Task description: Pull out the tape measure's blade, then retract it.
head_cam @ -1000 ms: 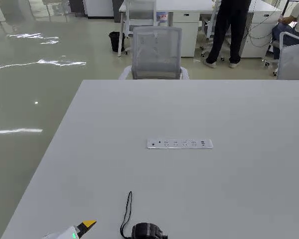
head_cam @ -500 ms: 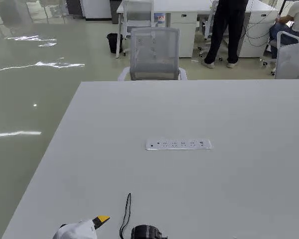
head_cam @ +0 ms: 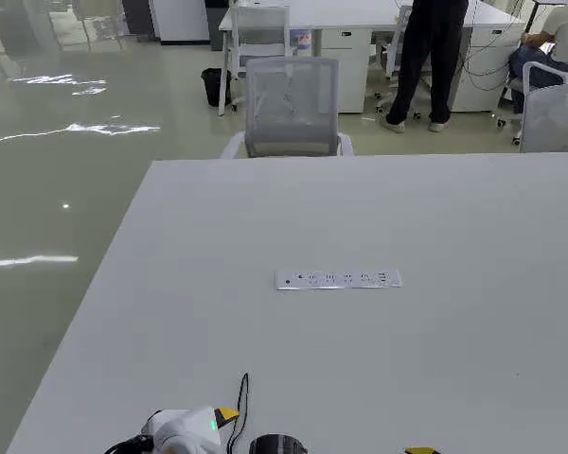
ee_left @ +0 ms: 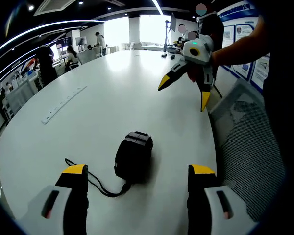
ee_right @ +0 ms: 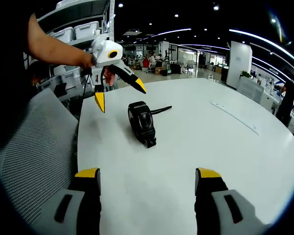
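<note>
tape measure on desk near its front edge, blade in | left gripper: fingers wide apart, empty, at strap end — likely to steady the case | right gripper: fingers wide apart, empty, facing blade mouth — apparently to pull

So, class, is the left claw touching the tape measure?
Apart. The left gripper view shows bare table between the tape measure and each open jaw of the left claw.

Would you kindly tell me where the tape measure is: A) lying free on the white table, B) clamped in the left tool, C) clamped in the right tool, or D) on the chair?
A: the tape measure lies on the table, untouched by the open left tool and right tool.
</note>
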`<state>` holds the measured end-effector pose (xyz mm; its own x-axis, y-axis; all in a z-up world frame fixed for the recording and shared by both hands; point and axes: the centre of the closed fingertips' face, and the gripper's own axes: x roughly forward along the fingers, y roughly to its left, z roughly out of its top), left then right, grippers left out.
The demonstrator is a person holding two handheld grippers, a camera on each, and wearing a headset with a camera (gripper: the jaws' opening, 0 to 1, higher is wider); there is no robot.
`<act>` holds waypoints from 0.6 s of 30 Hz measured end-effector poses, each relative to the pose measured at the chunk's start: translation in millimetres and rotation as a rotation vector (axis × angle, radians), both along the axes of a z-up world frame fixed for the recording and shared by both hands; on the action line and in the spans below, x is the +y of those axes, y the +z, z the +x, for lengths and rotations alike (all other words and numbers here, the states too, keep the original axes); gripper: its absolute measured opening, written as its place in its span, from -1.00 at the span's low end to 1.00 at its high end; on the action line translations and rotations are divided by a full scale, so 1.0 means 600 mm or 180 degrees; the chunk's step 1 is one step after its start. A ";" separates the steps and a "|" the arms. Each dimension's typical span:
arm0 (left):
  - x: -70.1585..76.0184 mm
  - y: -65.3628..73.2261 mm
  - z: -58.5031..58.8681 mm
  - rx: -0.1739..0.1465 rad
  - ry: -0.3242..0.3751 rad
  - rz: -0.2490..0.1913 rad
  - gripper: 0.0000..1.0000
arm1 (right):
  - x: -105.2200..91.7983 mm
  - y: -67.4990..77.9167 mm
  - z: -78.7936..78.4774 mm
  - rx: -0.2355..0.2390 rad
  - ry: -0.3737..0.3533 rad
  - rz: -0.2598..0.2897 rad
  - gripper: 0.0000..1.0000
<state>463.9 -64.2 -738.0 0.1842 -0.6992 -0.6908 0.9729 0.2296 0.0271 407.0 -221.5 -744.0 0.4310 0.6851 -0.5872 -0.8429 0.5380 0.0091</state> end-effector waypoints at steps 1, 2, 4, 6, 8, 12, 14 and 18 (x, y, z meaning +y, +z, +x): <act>-0.002 -0.002 0.002 -0.0003 -0.0026 0.0031 0.63 | 0.004 -0.001 0.003 -0.0005 0.0020 -0.0005 0.61; -0.003 -0.003 0.003 -0.0008 -0.0046 0.0048 0.62 | 0.007 -0.001 0.005 -0.0004 0.0034 -0.0008 0.61; -0.005 -0.006 0.006 -0.0012 -0.0081 0.0089 0.59 | 0.013 -0.002 0.009 -0.0004 0.0070 -0.0021 0.61; -0.007 -0.008 0.010 -0.0031 -0.0112 0.0132 0.56 | 0.019 -0.002 0.014 -0.0008 0.0111 -0.0026 0.60; -0.010 -0.008 0.013 -0.0035 -0.0146 0.0170 0.53 | 0.027 0.000 0.018 -0.0016 0.0169 -0.0016 0.56; -0.020 -0.012 0.019 -0.0053 -0.0259 0.0261 0.46 | 0.040 -0.003 0.025 0.0024 0.0272 -0.0010 0.46; -0.028 -0.014 0.021 -0.0066 -0.0336 0.0304 0.42 | 0.047 -0.006 0.027 0.0044 0.0350 -0.0038 0.37; -0.040 -0.019 0.026 -0.0072 -0.0458 0.0369 0.36 | 0.057 -0.009 0.039 0.0067 0.0396 -0.0042 0.35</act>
<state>479.4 -88.4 -749.6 0.1046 -0.6353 -0.7652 0.9943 0.0823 0.0676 430.4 -187.1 -749.3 0.3306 0.7247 -0.6046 -0.9028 0.4296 0.0212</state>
